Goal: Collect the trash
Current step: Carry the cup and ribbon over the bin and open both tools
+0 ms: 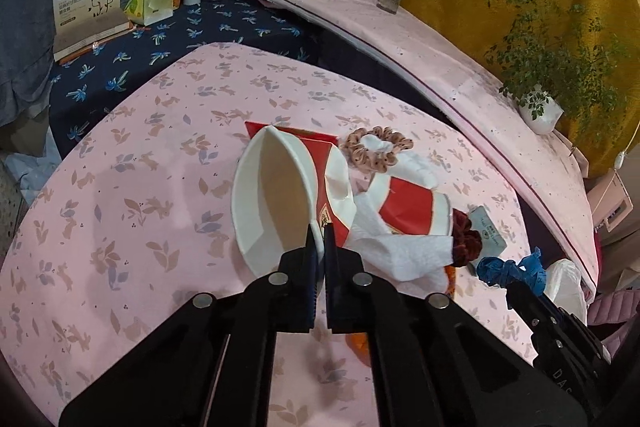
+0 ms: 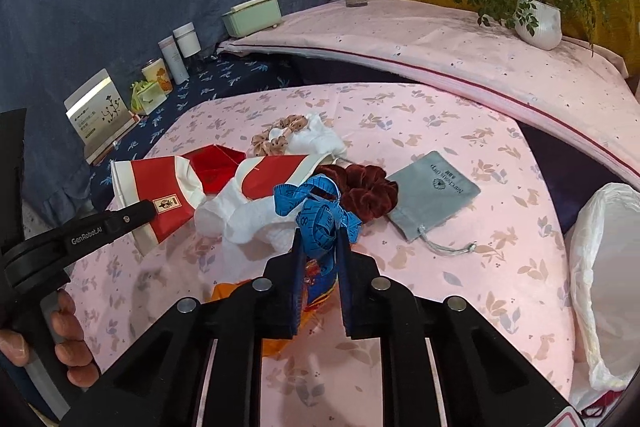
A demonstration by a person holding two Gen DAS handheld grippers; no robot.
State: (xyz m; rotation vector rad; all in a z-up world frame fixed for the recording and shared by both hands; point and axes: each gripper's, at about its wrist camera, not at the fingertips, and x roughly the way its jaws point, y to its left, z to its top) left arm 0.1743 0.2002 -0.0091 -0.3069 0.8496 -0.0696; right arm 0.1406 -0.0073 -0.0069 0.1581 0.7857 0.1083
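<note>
Pink rabbit-print table fills both views. Left tongs clamp the rim of a squashed paper cup, light and easily crushed, at centre. Right tongs, angled downward, pinch a limp blue tape measure; a white bag waits at three o'clock.

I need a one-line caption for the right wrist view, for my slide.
Right gripper shut on a blue tape measure above a pink tablecloth strewn with a crushed paper cup.
</note>
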